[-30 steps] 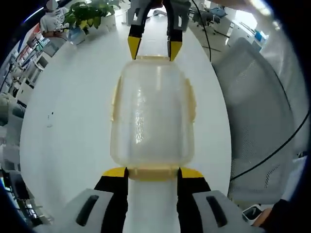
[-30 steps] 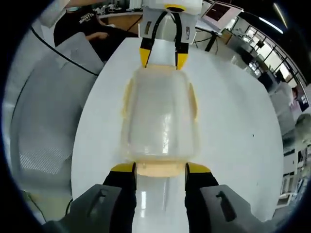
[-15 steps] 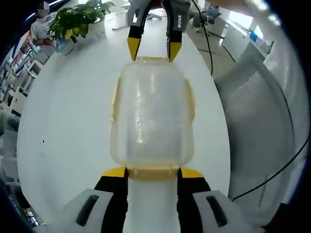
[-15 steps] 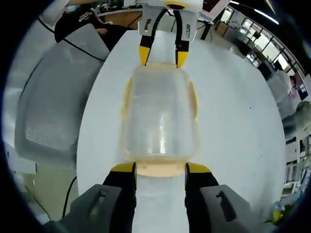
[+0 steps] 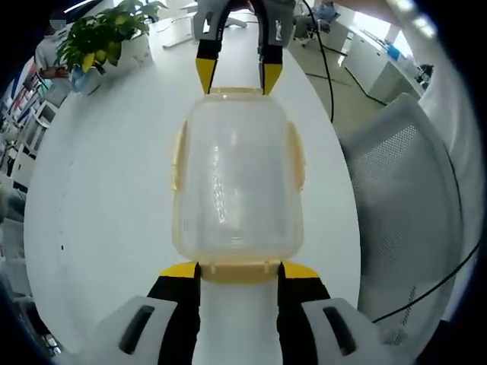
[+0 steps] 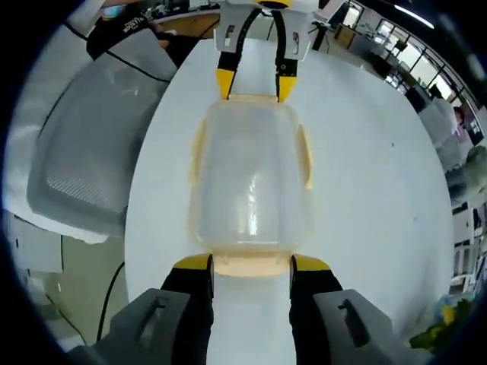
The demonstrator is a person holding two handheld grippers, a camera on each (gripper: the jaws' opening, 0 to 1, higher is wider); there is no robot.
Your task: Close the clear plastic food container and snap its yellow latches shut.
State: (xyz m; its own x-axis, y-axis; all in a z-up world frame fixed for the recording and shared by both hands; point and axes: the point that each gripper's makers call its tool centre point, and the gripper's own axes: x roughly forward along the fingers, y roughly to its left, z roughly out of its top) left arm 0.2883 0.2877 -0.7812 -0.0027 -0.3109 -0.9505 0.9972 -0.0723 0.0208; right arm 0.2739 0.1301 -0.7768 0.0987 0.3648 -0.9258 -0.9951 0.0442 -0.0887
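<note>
Clear plastic food container (image 5: 237, 179) with lid on, held off the white table (image 5: 99, 198) between two grippers, above the table's narrow end near its rounded edge. Left hand-held gripper (image 5: 239, 268) at the near short end in the left gripper view, jaws set apart at roughly the width of the yellow end latch (image 5: 239, 269), yellow tips at either side of it; whether tips press on the latch or merely flank it cannot be told. Right hand-held gripper (image 5: 235, 74) at the far short end in that same view, jaws likewise spread to the width of the far latch (image 5: 236, 92), tips against the container's rim. Same arrangement mirrored in the right gripper view: right hand-held gripper (image 6: 250, 262) at the near latch (image 6: 251, 264), left hand-held gripper (image 6: 252, 82) at the far end, container (image 6: 251, 176) between. Yellow side latches (image 5: 180, 156) lying flat along both long sides. Grey mesh chair (image 5: 396, 198) beside the table's edge. Potted plant (image 5: 99, 34) near the table's far corner. Black cable (image 5: 323, 53) trailing past the far edge.
</note>
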